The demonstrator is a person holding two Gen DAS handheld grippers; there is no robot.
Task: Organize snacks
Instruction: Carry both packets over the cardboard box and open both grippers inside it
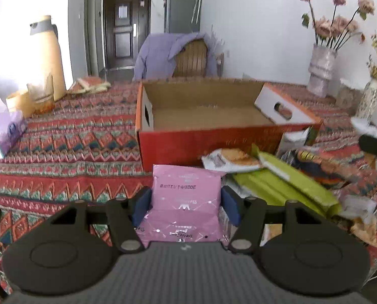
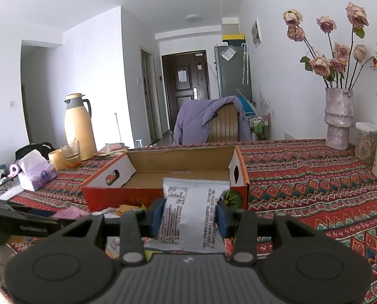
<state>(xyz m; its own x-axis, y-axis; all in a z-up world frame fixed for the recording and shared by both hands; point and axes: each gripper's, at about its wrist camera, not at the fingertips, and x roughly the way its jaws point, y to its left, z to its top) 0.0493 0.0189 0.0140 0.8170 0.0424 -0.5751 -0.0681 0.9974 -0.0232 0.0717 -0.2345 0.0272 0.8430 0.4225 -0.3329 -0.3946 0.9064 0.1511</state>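
Note:
My left gripper (image 1: pixel 186 206) is shut on a pink snack packet (image 1: pixel 186 192), held just in front of the near wall of the open red cardboard box (image 1: pixel 188 141). My right gripper (image 2: pixel 189 215) is shut on a white snack packet (image 2: pixel 191 207) with printed text, held above the table in front of the same box (image 2: pixel 127 197). The box floor is bare brown cardboard. A pile of loose snack packets (image 1: pixel 277 174), green, white and dark ones, lies on the cloth right of the pink packet. The left gripper's body (image 2: pixel 16 220) shows at the left in the right wrist view.
The table has a red patterned cloth (image 1: pixel 62 147). A tissue box (image 2: pixel 36 174), cups and a yellow thermos jug (image 2: pixel 78 126) stand at the left. Vases with flowers (image 2: pixel 339 119) stand at the right by the wall. A chair with a purple jacket (image 2: pixel 208 124) is behind the table.

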